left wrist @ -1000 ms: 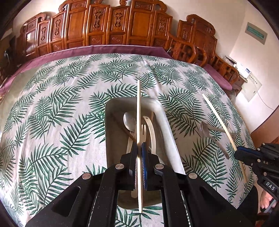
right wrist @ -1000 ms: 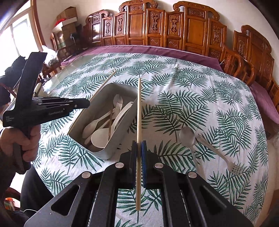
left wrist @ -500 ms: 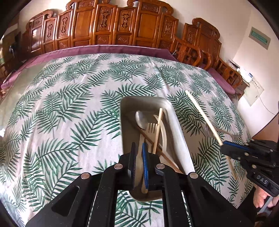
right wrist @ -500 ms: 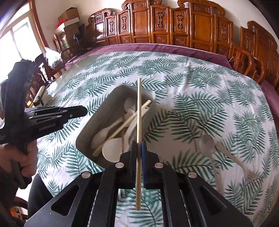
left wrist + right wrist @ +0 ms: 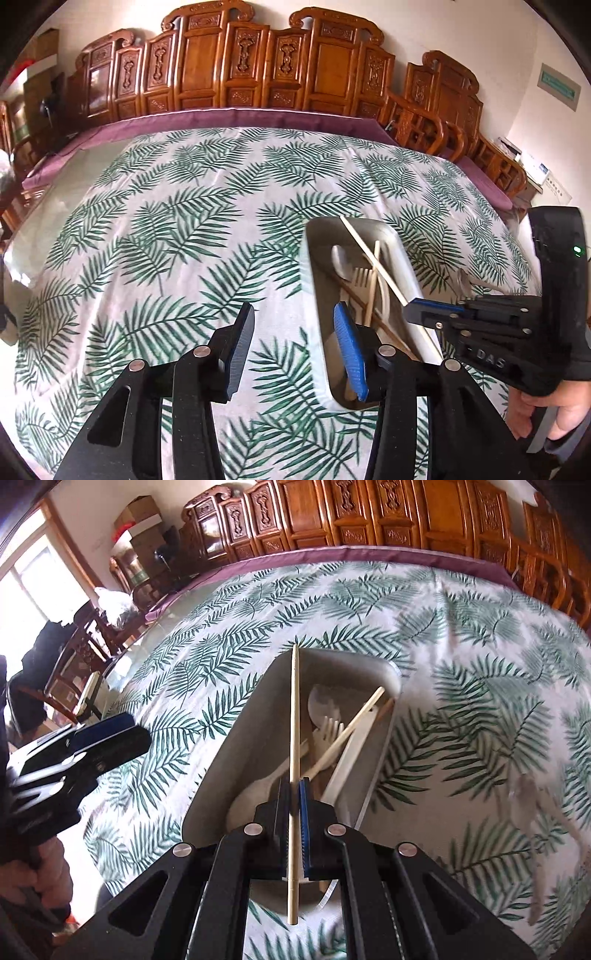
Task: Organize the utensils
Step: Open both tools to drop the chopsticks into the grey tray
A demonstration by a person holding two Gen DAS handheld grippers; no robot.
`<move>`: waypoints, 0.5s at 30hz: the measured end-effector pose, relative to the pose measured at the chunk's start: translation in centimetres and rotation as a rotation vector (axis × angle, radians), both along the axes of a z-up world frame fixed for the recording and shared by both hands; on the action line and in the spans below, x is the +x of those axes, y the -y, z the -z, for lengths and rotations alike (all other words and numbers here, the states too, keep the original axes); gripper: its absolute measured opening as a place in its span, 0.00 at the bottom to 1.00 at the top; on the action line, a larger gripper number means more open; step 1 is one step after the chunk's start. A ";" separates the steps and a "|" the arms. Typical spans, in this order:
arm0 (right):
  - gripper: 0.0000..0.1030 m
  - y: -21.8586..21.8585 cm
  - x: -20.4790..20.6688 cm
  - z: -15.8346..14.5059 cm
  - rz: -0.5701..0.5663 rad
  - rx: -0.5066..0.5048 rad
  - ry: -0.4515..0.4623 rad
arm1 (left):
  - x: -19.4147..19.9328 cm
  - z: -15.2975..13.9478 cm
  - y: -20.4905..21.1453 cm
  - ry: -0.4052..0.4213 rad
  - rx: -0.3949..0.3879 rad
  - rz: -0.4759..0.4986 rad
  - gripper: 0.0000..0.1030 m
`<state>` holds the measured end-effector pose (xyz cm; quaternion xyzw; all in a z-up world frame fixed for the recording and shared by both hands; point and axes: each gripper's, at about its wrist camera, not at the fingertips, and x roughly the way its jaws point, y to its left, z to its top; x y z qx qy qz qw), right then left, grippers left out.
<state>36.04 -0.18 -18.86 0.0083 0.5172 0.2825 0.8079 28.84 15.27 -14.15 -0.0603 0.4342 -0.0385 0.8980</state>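
Grey tray [image 5: 236,738] already holds a spoon, fork [image 5: 327,727] and one chopstick [image 5: 347,731]; right gripper [image 5: 294,794], clamped on a second chopstick [image 5: 294,716], hangs over it. Left gripper [image 5: 291,343], beside the tray, has just been opening, nothing between its jaws. Two blurred utensils [image 5: 532,805], probably spoon and fork, remain on the cloth right of the tray.

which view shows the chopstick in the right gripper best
The right wrist view: the pale wooden chopstick runs full length up the picture's centre, clamped between the right gripper's fingers, over the grey metal tray. The left wrist view shows it slanting across the tray, its lower stretch hidden by that gripper.
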 end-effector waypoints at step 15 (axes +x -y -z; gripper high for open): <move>0.07 -1.3 0.8 1.1 -0.015 -0.044 0.011 | -0.7 -0.2 -1.2 -0.002 -0.003 -0.011 0.41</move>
